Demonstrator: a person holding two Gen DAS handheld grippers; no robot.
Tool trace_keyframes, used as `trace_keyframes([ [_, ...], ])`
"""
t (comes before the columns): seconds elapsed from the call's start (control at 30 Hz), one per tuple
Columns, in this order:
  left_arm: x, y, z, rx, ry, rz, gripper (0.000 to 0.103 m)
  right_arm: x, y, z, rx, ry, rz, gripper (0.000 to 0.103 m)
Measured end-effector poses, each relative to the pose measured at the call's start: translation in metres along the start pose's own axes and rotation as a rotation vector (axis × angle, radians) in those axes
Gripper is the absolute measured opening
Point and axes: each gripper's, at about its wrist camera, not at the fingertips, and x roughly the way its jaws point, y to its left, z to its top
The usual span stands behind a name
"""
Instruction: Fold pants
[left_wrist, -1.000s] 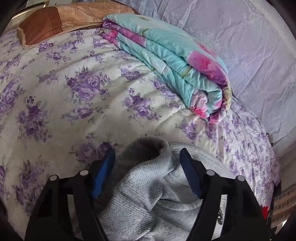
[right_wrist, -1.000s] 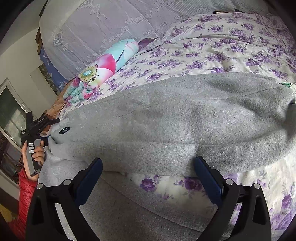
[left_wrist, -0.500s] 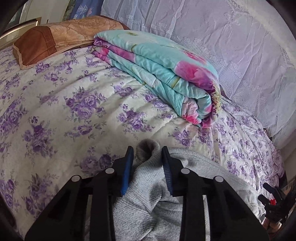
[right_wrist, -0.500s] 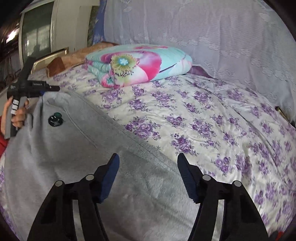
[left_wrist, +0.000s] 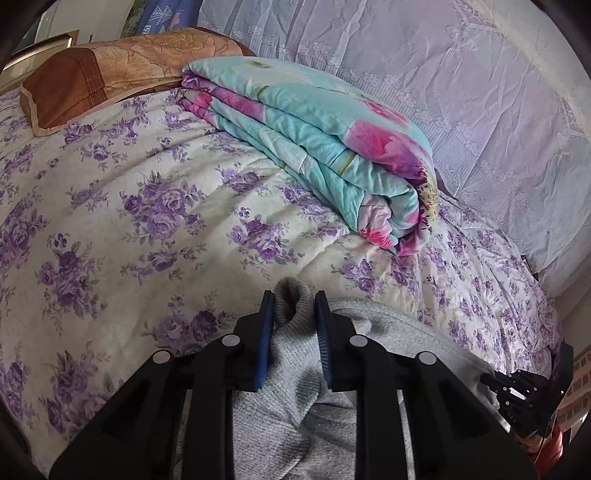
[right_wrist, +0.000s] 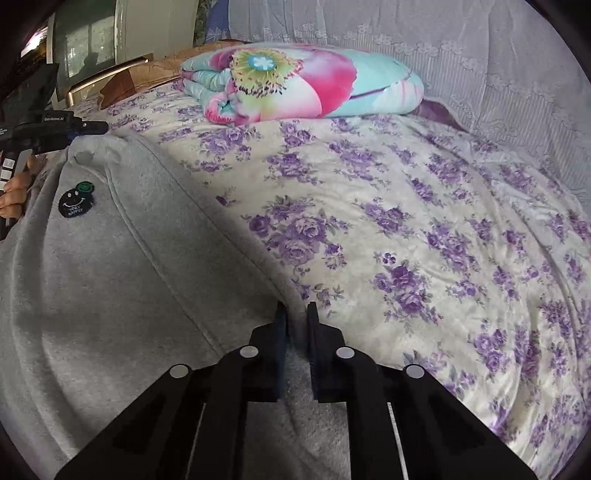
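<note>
The grey pants (right_wrist: 122, 295) stretch lengthwise between both tools, left gripper (left_wrist: 293, 317) pinching the ribbed end, right gripper (right_wrist: 294, 325) seemingly nipping the near edge.

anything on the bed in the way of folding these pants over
Nothing visible blocks it. Both hand-held grippers, left and right, are already clamped on the grey pants. The floral bedspread beside them is bare; the folded quilt lies far back by the wall.

left tool (left_wrist: 294, 306): blue pads nearly closed, pinching a bunched ribbed edge of the grey pants (left_wrist: 291, 387)
right tool (right_wrist: 294, 321): fingers nearly together, clamping the pants' edge
left hand (right_wrist: 13, 192): wrapped round the tool's handle
</note>
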Motion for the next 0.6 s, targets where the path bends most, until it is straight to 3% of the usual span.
trace_keyframes([
  [0.27,-0.051,0.003,-0.009,-0.014,-0.086,-0.134,0.019,-0.134,0.062,-0.017,-0.026,-0.228,-0.101,0.008],
  [0.3,-0.059,0.005,-0.013,-0.029,-0.084,-0.145,0.031,-0.148,0.073,-0.026,-0.027,-0.250,-0.098,0.008],
  [0.33,-0.068,0.010,-0.020,-0.062,-0.086,-0.144,0.055,-0.160,0.085,-0.035,-0.031,-0.265,-0.097,0.008],
  [0.4,-0.087,0.023,-0.037,-0.136,-0.113,-0.144,0.073,-0.177,0.109,-0.053,-0.059,-0.284,-0.102,0.008],
  [0.6,-0.144,0.044,-0.069,-0.199,-0.056,-0.200,0.073,-0.198,0.150,-0.104,-0.027,-0.285,-0.021,0.008],
])
